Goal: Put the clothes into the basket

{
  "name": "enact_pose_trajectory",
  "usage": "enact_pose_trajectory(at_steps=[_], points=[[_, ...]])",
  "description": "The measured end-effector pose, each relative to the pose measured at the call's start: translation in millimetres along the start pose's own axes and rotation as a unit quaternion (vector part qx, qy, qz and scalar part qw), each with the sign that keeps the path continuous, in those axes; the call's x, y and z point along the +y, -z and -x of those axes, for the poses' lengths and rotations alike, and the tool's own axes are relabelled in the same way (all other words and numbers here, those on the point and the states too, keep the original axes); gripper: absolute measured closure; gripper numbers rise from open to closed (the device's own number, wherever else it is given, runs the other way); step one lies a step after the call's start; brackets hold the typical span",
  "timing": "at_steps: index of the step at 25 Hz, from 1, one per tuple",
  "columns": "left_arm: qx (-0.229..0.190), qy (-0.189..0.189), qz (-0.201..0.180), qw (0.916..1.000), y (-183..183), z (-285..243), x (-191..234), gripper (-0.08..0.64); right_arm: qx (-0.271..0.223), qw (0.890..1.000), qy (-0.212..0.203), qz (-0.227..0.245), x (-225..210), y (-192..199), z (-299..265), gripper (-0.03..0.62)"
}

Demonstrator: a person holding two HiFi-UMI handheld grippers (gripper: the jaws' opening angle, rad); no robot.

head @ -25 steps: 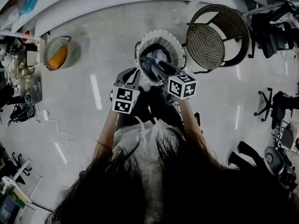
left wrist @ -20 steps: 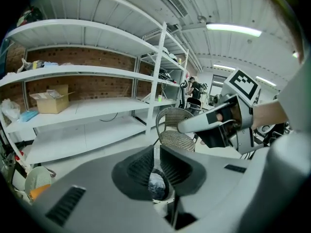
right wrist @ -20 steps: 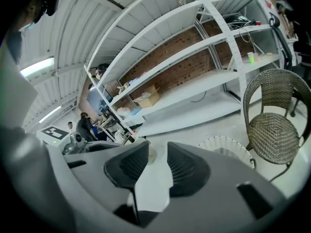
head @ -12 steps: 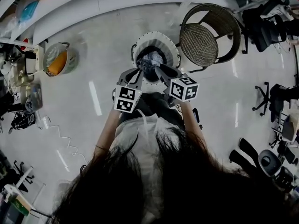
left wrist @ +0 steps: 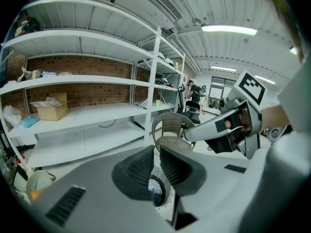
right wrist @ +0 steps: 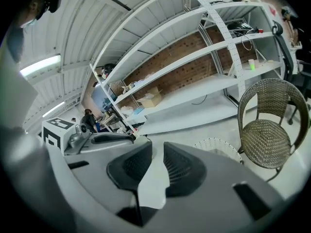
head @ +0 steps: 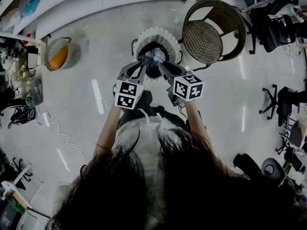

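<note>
Our left claw (left wrist: 157, 149) has its jaws drawn almost together. Only a thin slit shows between the ribbed pads (left wrist: 180, 165), and nothing is gripped in it. Our right claw (right wrist: 157, 147) stands narrow too. Its jaws have just been closing, a slim gap shows between them, and only bare floor (right wrist: 154, 178) is visible through it, so it carries nothing. The two claws hang side by side, tilted downward, with their tips close to each other.

The clothes (head: 154, 56), a bluish-grey bundle, lie inside the white basket (head: 158, 32). It stands on the floor just ahead of and below both sets of tips. Through the left claw's slit we look down onto that bundle in the basket's dark hollow. From the right claw, the basket's ribbed rim shows just to the right of its right jaw, lower than the tips.

Beyond the basket and off to the right of the right claw stands a wicker chair (head: 207, 40), near the basket. Well off to the left of the left claw sits a second basket (head: 52, 49) with something orange in it. Ahead of both claws, past the white basket, run long white shelves (left wrist: 92, 115). A cardboard box (left wrist: 47, 108) rests on one of them, to the left of where the left claw points.
</note>
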State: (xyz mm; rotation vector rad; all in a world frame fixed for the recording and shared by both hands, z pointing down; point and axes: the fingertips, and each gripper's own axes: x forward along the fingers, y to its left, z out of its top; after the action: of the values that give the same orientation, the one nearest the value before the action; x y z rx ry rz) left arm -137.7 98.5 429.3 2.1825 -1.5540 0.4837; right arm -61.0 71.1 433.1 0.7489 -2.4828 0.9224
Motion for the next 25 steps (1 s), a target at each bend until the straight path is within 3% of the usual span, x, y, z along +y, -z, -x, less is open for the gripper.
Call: enact_pose_trajectory(at_steps=[5,20,25], points=[[-0.003,-0.024,0.028,0.9993,8.2,13.1,-33.1,0.512,0.006,1.0,-0.011,0.018,0.6,18.5,37.6,0.515],[-0.023,-0.077,0.052,0.9954,28.8,57.2,-139.4,0.512,0.013,0.996,-0.059,0.063,16.3,86.7,138.1,0.528],[-0.027,-0.076,0.032,0.9962,29.6,67.6,-167.8,0.512,0.016,0.994,-0.069,0.081,24.4,102.4,160.3,0.532]])
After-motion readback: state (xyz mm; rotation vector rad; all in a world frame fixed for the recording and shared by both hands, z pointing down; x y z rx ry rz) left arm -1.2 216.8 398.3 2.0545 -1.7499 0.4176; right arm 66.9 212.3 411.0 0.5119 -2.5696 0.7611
